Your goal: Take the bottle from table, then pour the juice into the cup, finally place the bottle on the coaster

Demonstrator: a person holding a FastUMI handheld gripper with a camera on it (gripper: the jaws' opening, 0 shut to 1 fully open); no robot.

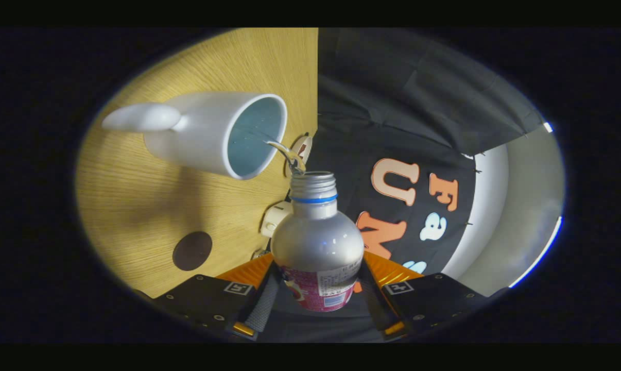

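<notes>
Gripping the bottle (316, 247) by its labelled lower body, our gripper (316, 293) has both fingers pressed against its sides; we see its open threaded neck pointing toward the white cup (207, 131), whose mouth faces it; a thin clear stream (285, 150) arcs from the neck into the cup; the cup stands on the wooden table (135, 216); a dark round coaster (192, 251) lies on the table nearer our fingers, apart from the cup.
</notes>
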